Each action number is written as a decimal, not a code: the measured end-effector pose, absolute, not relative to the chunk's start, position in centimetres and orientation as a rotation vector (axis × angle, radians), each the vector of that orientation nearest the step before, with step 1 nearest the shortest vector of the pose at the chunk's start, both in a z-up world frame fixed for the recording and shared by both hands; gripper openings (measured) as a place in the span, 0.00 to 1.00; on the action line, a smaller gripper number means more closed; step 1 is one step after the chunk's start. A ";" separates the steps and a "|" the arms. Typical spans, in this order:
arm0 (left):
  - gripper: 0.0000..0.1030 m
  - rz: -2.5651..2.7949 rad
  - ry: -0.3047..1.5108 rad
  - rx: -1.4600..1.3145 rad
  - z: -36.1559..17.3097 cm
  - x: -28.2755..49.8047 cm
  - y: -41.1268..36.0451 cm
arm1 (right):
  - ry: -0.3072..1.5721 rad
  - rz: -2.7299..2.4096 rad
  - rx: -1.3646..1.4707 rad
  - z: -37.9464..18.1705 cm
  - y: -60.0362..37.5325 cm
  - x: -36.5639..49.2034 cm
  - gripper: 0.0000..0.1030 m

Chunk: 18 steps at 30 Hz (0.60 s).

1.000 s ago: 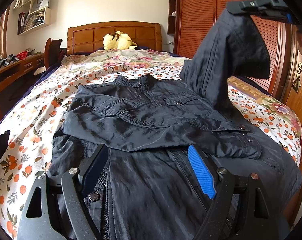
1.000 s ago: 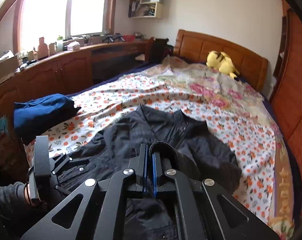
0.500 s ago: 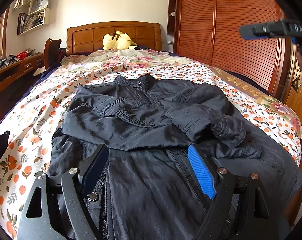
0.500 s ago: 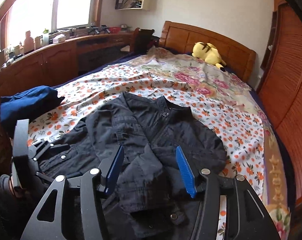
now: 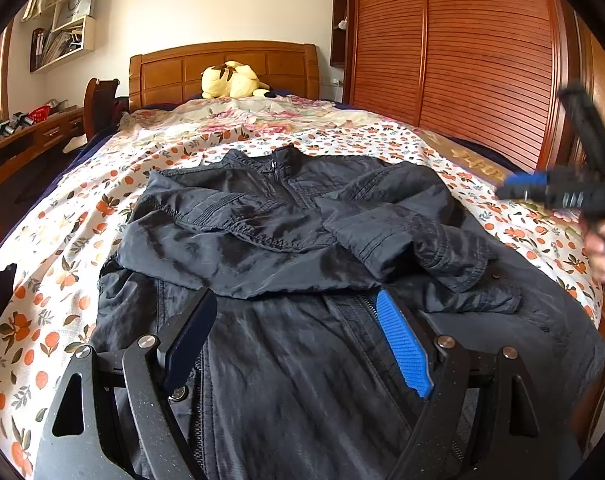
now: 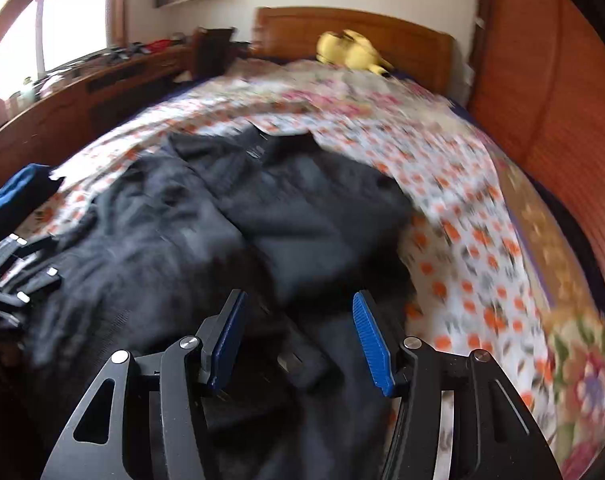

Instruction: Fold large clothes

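A black jacket [image 5: 286, 248] lies face up on the floral bedspread, both sleeves folded across its chest. My left gripper [image 5: 298, 308] is open and empty, low over the jacket's lower front. My right gripper [image 6: 298, 312] is open and empty above the jacket's [image 6: 230, 224] near right part; that view is motion-blurred. The right gripper also shows in the left wrist view [image 5: 558, 192], held by a hand beyond the jacket's right edge. The left gripper shows in the right wrist view [image 6: 10, 272] at the left edge.
The bed [image 5: 82, 216] has a wooden headboard [image 5: 222, 68] with a yellow plush toy [image 5: 230, 84]. A wooden wardrobe [image 5: 462, 56] runs along the right side. A desk [image 5: 26, 136] and a chair stand to the left. A blue folded garment [image 6: 10, 196] lies at the bed's left edge.
My right gripper let go of the right sleeve, which dropped across the jacket's chest. It then opened wide, swung down and moved to the jacket's right side. My left gripper stayed still.
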<state>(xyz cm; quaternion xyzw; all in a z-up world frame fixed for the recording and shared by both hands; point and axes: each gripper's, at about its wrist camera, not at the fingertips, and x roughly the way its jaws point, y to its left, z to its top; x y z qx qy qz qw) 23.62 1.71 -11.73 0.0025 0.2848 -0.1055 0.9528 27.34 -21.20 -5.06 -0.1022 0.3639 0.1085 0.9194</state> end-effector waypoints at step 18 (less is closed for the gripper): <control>0.52 -0.368 0.567 0.173 -9.4 24.1 -9.2 | 0.785 0.176 -0.085 -11.7 -23.6 26.6 0.55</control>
